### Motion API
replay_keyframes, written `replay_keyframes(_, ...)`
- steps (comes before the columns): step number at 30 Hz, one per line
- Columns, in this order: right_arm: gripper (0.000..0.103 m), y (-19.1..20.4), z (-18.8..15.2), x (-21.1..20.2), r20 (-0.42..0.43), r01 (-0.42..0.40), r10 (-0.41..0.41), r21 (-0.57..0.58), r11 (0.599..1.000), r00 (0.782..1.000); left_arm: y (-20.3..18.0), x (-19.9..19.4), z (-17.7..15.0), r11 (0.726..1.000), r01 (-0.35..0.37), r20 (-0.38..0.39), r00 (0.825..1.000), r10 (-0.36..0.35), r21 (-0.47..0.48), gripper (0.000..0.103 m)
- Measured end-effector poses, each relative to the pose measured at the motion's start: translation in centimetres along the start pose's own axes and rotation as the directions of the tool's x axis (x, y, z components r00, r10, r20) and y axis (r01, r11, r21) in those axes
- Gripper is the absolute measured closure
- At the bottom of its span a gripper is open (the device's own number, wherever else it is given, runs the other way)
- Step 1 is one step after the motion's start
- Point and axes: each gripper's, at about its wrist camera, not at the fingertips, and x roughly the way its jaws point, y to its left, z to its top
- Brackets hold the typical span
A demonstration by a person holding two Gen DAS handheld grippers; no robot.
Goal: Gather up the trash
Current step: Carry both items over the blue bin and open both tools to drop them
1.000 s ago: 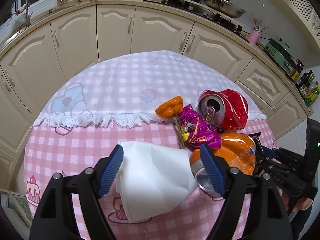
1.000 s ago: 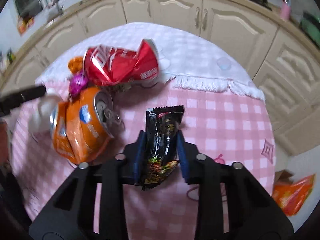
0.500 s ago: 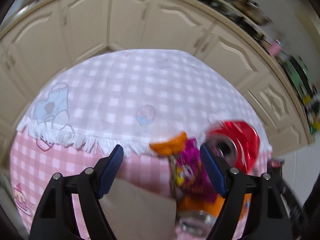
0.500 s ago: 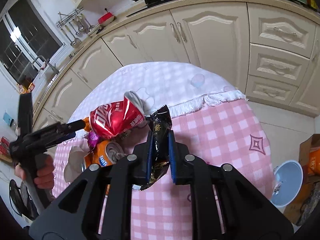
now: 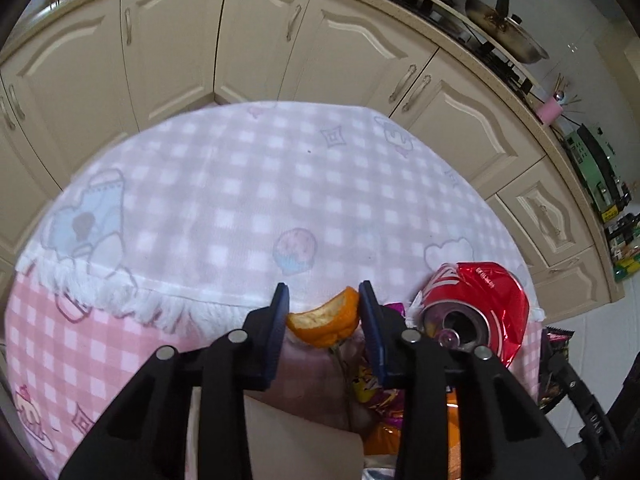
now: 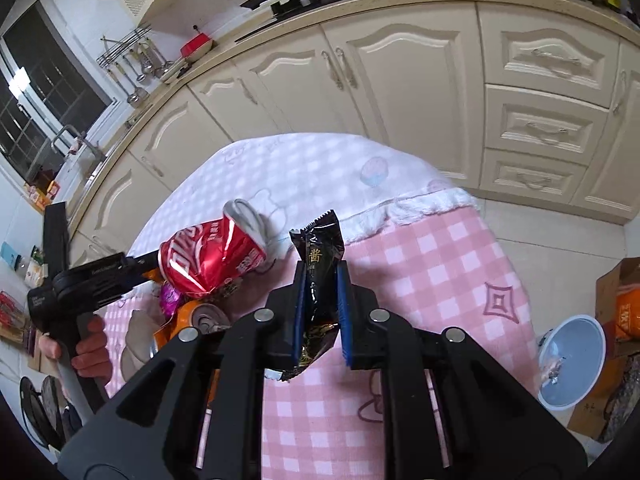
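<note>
My left gripper [image 5: 323, 304] is shut on an orange peel [image 5: 326, 320] and holds it over the table. A crushed red can [image 5: 476, 312] lies to its right, with a purple wrapper [image 5: 376, 388], a crushed orange can [image 5: 450, 420] and a white napkin [image 5: 304, 436] below. My right gripper [image 6: 322, 280] is shut on a black snack wrapper [image 6: 320, 272], lifted above the table. The red can [image 6: 212, 256], orange can [image 6: 192, 320] and left gripper [image 6: 100, 276] show at its left.
The round table has a pink checked cloth [image 6: 432, 264] with a white fringed cloth [image 5: 240, 200] over the far half. Cream kitchen cabinets [image 5: 260, 40] stand behind. A pale blue bin [image 6: 572, 360] and cardboard boxes [image 6: 616, 292] are on the floor to the right.
My left gripper moved forward from the napkin and closed on the orange peel. My right gripper lifted the black wrapper up off the table.
</note>
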Motion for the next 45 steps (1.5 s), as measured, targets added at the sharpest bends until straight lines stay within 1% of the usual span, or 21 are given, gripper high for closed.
replay_keyframes(4,0.088,-0.5,-0.1,-1.3,0.019,0.015,-0.016,0.017,1.000,1.000,-0.2,-2.1,-0.1,0.999,0.030,0.041,0.999,-0.031,0.023,0.070)
replay_keyframes(7,0.088,-0.7,-0.2,-2.5,0.036,0.019,-0.019,0.022,1.000,0.999,-0.6,-4.3,-0.3,0.998,0.054,0.099,0.993,-0.058,0.043,0.071)
replay_keyframes(8,0.088,-0.7,-0.2,-2.9,0.042,0.021,-0.022,0.024,1.000,0.999,-0.8,-5.3,-0.5,0.997,0.059,0.124,0.990,-0.065,0.052,0.071)
replay_keyframes(11,0.088,-0.9,-0.5,-4.4,0.064,0.030,-0.032,0.028,0.999,0.997,-1.7,-8.1,-1.0,0.995,0.032,0.216,0.975,-0.051,0.091,0.071)
replay_keyframes(13,0.088,-0.8,-0.7,-5.2,0.076,0.031,-0.033,0.030,0.999,0.997,-2.2,-9.7,-1.4,0.993,0.031,0.255,0.965,-0.058,0.111,0.071)
replay_keyframes(15,0.088,-0.9,-1.0,-6.4,0.094,0.033,-0.036,0.033,0.999,0.995,-3.1,-11.3,-1.8,0.989,0.058,0.275,0.957,-0.093,0.133,0.071)
replay_keyframes(17,0.088,-1.2,-1.4,-7.6,0.107,0.033,-0.037,0.043,0.999,0.994,-4.3,-12.5,-2.4,0.983,0.094,0.276,0.952,-0.136,0.160,0.071)
replay_keyframes(21,0.088,-2.0,-2.2,-9.9,0.133,0.044,-0.051,0.056,0.997,0.990,-7.0,-14.2,-4.4,0.964,0.114,0.287,0.940,-0.184,0.242,0.071)
replay_keyframes(23,0.088,-2.8,-2.8,-11.1,0.142,0.051,-0.061,0.069,0.996,0.988,-8.6,-14.4,-5.6,0.952,0.125,0.275,0.939,-0.204,0.279,0.071)
replay_keyframes(27,0.088,-4.9,-4.3,-13.8,0.171,0.063,-0.079,0.102,0.993,0.982,-12.5,-14.2,-8.1,0.922,0.158,0.225,0.942,-0.247,0.354,0.071)
replay_keyframes(32,0.088,-8.7,-6.5,-17.4,0.197,0.101,-0.132,0.161,0.982,0.971,-17.4,-14.0,-11.5,0.880,0.193,0.174,0.941,-0.292,0.434,0.071)
replay_keyframes(35,0.088,-11.2,-8.0,-19.4,0.200,0.136,-0.178,0.206,0.969,0.963,-21.0,-13.5,-13.7,0.841,0.230,0.130,0.935,-0.331,0.489,0.071)
replay_keyframes(38,0.088,-13.4,-9.3,-21.0,0.194,0.178,-0.227,0.240,0.954,0.954,-24.1,-12.8,-15.7,0.809,0.256,0.083,0.933,-0.349,0.528,0.071)
replay_keyframes(42,0.088,-16.5,-10.9,-23.2,0.194,0.226,-0.289,0.293,0.929,0.938,-29.0,-11.3,-18.7,0.746,0.321,-0.021,0.924,-0.381,0.583,0.071)
replay_keyframes(45,0.088,-19.0,-12.1,-24.7,0.184,0.255,-0.329,0.338,0.906,0.926,-32.5,-9.9,-21.2,0.702,0.344,-0.084,0.922,-0.377,0.623,0.071)
